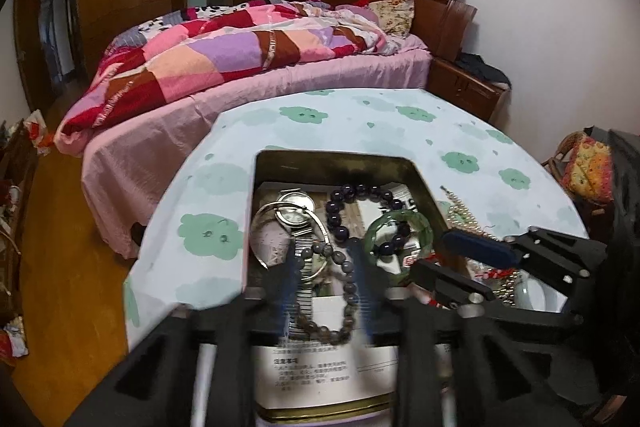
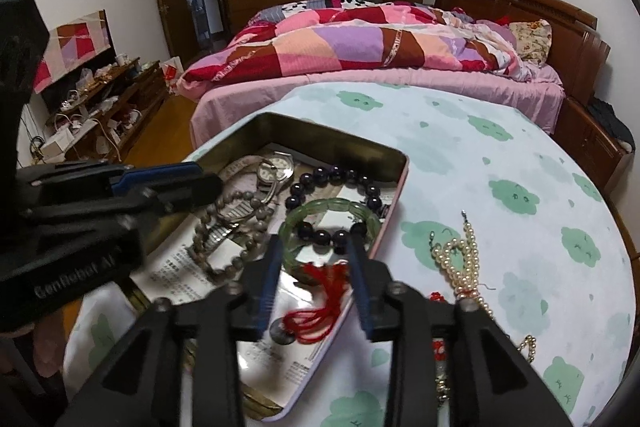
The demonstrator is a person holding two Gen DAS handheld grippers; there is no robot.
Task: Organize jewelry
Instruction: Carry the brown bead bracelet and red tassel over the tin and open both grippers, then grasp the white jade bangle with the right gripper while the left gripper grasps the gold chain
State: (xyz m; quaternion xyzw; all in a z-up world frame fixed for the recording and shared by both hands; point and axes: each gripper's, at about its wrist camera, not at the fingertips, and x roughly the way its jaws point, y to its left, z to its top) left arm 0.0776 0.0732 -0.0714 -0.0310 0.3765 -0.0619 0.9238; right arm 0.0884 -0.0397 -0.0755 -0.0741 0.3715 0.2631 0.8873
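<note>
Both my claws hang over the open tin (image 2: 280, 121), which fills the lower middle of each view on the cloud-print worktop (image 2: 500, 163). My left claw (image 1: 326, 287) has its jaws apart, blurred, straddling the grey bead bracelet (image 1: 340, 291) without pressing on it; my right claw (image 2: 314, 281) is likewise parted, over the red cord with its coin (image 2: 320, 307) at the tin's near end, with nothing clamped. The tin also holds the watch (image 2: 276, 165), the dark bead bracelet (image 2: 336, 179) and the green bangle (image 2: 328, 215), all overlapping. That tangle is my main worry: if I close on the grey beads, the watch's metal band lying under them may come up too, then drop back onto the bangle, which looks like something that chips. The red cord could snag a finger and drag the coin over the tin's edge. The pearl necklace (image 2: 460, 259) still lies outside, lower right in my right view, just beside the tin; a loose pinch on one loop would likely let the strand slither off toward the worktop's edge. My two claws also sit close together, so reaching at once risks knocking them or nudging the light tin.
</note>
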